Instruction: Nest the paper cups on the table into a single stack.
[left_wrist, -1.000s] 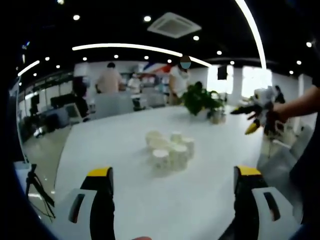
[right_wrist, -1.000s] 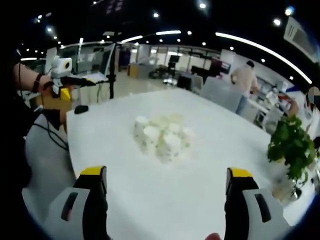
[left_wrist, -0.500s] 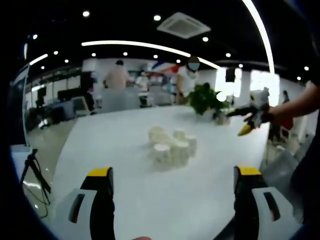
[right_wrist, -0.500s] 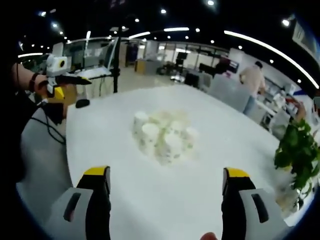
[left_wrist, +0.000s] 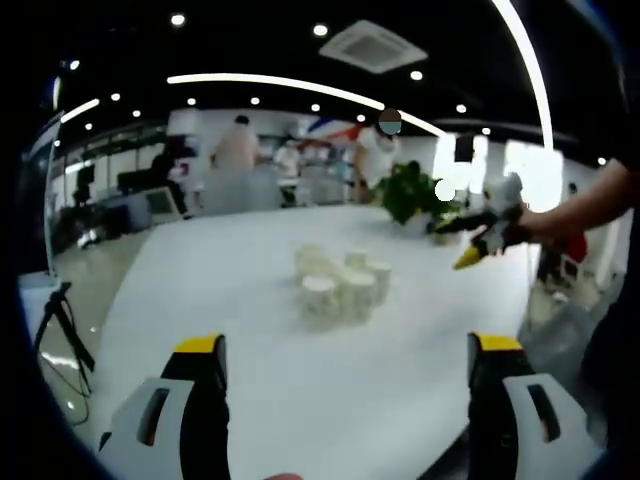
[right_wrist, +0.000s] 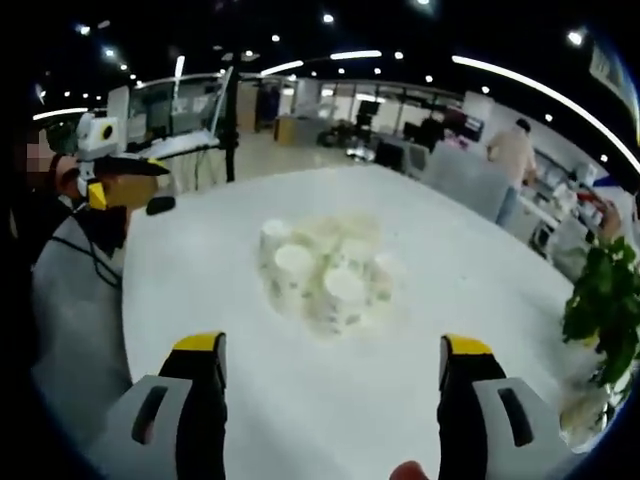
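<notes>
The cluster of small white paper cups (left_wrist: 338, 289) sits loose and unstacked mid-way across the wide white table (left_wrist: 250, 400), and it looms larger for me than a second ago. My left tool (left_wrist: 345, 400) and right tool (right_wrist: 325, 395), both spread wide and empty, have closed in, so a first pick looks near.

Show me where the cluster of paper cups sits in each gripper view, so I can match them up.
Left gripper view: cluster of paper cups, centre, on the white table.
Right gripper view: cups at centre, ahead of the open jaws.
Shared landmark: potted plant.
</notes>
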